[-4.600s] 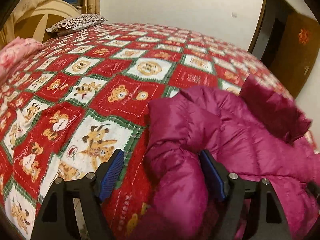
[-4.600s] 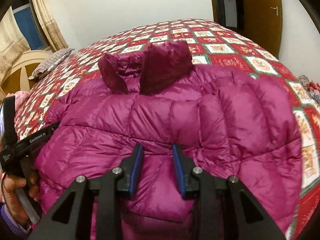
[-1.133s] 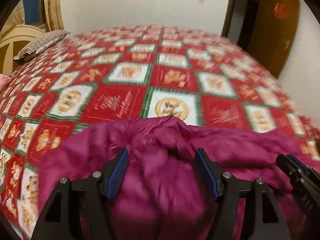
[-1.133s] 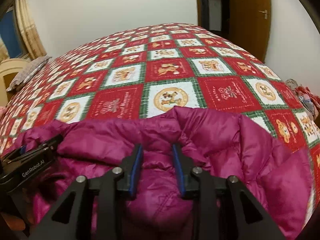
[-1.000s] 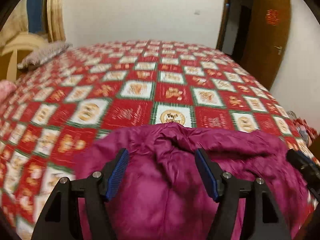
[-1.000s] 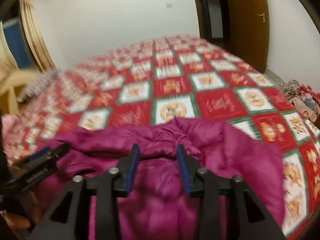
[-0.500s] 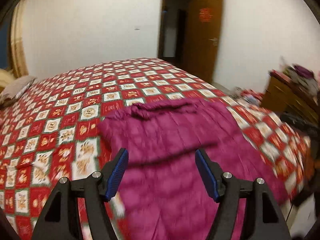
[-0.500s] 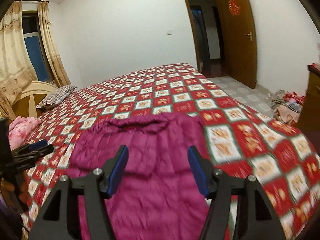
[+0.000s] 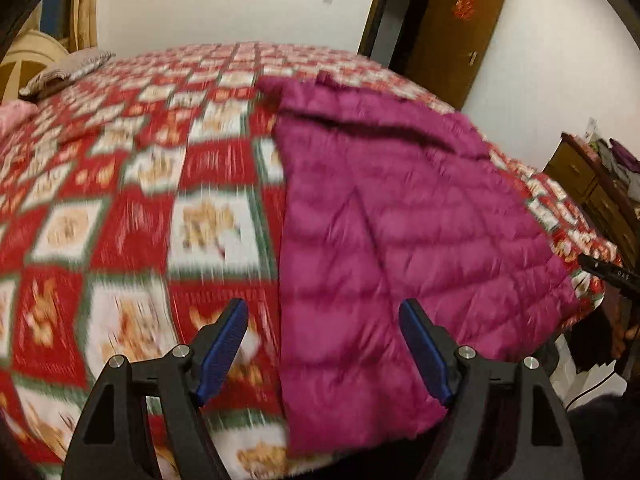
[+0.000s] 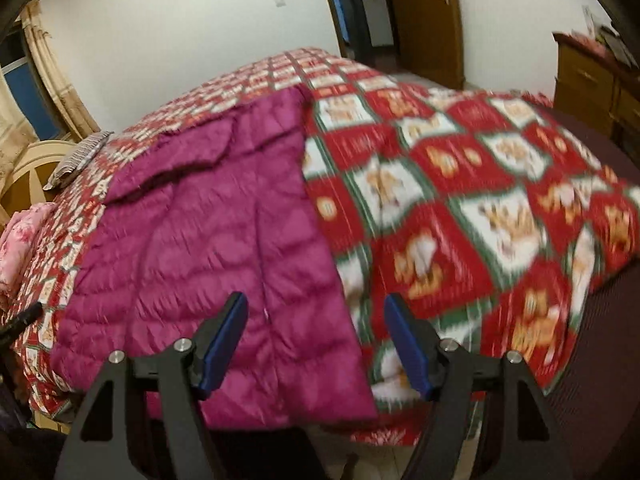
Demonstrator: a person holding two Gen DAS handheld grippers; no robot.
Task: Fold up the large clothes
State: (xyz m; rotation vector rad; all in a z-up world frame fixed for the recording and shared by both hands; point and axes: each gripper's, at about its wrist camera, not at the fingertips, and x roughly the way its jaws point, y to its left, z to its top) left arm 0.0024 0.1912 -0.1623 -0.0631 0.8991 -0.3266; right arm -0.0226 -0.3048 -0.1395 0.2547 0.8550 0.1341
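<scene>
Both grippers have let go of the magenta puffer jacket (image 9: 400, 220) and drawn back from it since the earlier frames, where each pinched a bunched fold of it. Now the jacket lies spread flat on the red-and-white patchwork bedspread (image 9: 132, 200), its hem at the near edge of the bed and its far end turned over in a fold. From the left wrist camera, the jacket fills the centre and right of the frame — the left gripper (image 9: 324, 344) hangs over its near left edge, blue pads spread wide and still opening, with nothing pinched between them. At the far right edge of that frame the tip of the right gripper pokes in. From the right wrist camera, the jacket fills the left half of the frame and the right gripper (image 10: 316, 340) hangs over its near right edge, jaws likewise apart and opening, not pressing on the fabric. A striped pillow (image 10: 76, 156) lies at the upper left beside a pale wooden headboard (image 10: 32, 168), and a pink cloth (image 10: 20, 236) sits at the left edge. A brown door (image 9: 452, 36) stands open in the upper right of the left view. Both views are blurred.
</scene>
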